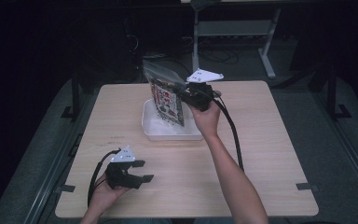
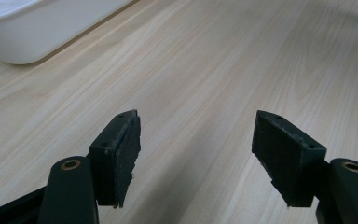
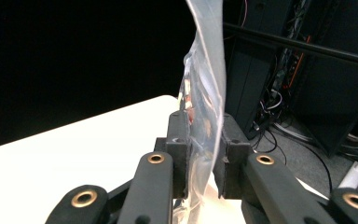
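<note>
The right gripper [image 1: 182, 93] fingers pinch a clear plastic bag of printed contents [image 1: 167, 100] above the white rectangular tray [image 1: 168, 133] mid-desk; the left gripper [image 1: 140, 171] fingers stand wide near the front edge.

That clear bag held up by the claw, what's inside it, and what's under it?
Inside the clear bag, pinched by the right claw, sits something printed in red, black and white; its details are too small to tell. Under the bag lies a white tray; the bag covers part of the tray's inside.
</note>
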